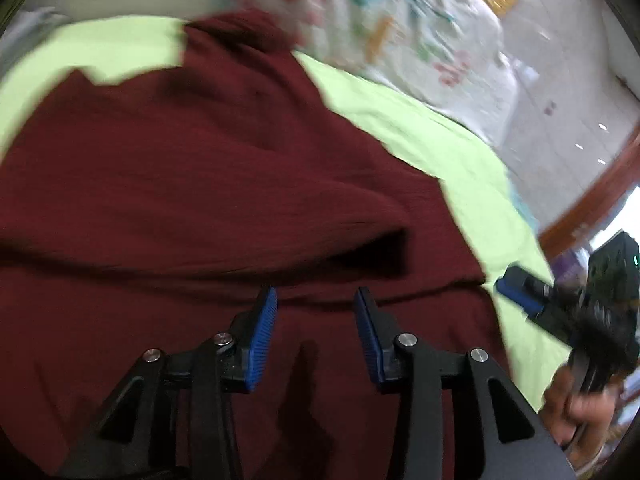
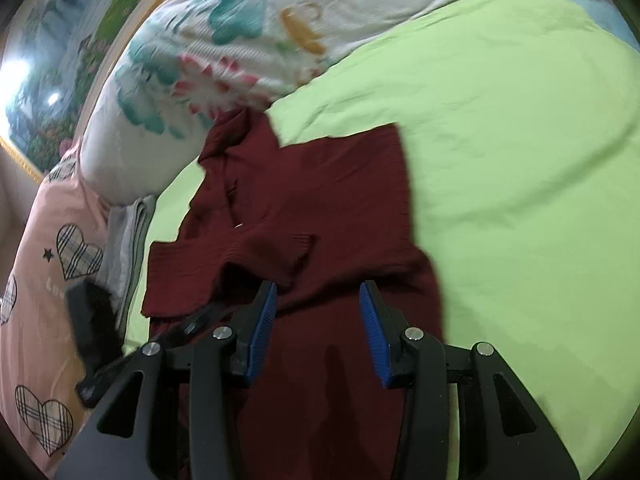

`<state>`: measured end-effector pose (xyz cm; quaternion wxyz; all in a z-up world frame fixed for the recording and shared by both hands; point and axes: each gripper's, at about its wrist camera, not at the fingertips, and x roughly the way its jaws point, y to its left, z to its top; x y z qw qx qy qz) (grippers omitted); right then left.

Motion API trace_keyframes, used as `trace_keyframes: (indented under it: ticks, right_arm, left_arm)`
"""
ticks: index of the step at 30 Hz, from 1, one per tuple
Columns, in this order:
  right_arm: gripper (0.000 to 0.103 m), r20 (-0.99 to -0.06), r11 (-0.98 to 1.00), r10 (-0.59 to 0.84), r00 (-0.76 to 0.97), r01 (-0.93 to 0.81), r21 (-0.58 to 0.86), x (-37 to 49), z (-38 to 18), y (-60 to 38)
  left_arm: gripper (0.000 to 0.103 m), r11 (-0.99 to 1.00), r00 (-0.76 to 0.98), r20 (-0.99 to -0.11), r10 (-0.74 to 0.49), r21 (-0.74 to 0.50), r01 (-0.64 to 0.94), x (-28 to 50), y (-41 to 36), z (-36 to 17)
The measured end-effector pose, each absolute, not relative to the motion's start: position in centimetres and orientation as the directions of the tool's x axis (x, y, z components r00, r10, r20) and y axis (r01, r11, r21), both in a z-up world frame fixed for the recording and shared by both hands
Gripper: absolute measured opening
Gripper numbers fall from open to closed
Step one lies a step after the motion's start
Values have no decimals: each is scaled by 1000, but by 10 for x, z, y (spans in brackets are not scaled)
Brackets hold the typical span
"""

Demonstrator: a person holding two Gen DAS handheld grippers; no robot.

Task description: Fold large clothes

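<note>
1. One sleeve lies folded across the maroon sweater (image 2: 320, 200), spread on the green bed sheet (image 2: 520, 160).
2. Both the left gripper (image 1: 315, 336) and right gripper (image 2: 318, 332) hover wide open, empty.
3. Body folds likely remain.

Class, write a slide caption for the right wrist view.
Open right gripper above a partly folded maroon sweater on a green sheet.

Black linkage arms, silver screws, ribbed blue fingers (image 1: 262, 340); bare hand (image 1: 576, 408).

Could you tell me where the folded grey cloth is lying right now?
In the right wrist view, the folded grey cloth lies at left, between the pink heart-print bedding and the maroon sweater, just below the floral pillow.
</note>
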<state>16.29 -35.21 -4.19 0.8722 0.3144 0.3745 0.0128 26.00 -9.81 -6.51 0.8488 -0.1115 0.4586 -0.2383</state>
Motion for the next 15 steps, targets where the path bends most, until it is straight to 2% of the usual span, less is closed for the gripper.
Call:
trace_keyframes:
  ticks: [4,7,11,14,15]
  right_arm:
    - [44,-663,813,281,693,196,549,200,-48,-342]
    - [44,-705,830,267,657,215,515,229,-58,-338]
    - [44,-744,839,279,606,223,496,260,-72,-331]
    - [44,-773,861,273,573,213,462,277,-83,-319]
    - [39,-772,866,268,577,207,455,278,-82,-317]
  left_arm:
    - [41,944,579,-749,-323,-294,147,253,-17,-60]
    - [41,983,601,-784,-157,-182,19,261,33,-68]
    - [41,989,574,-814,-91,-140,-41,279,67,-83]
    - [42,987,564,-821,-91,-150,-60,291,75,-91]
    - [42,987,567,-819,-90,-150,-61,294,76,-92]
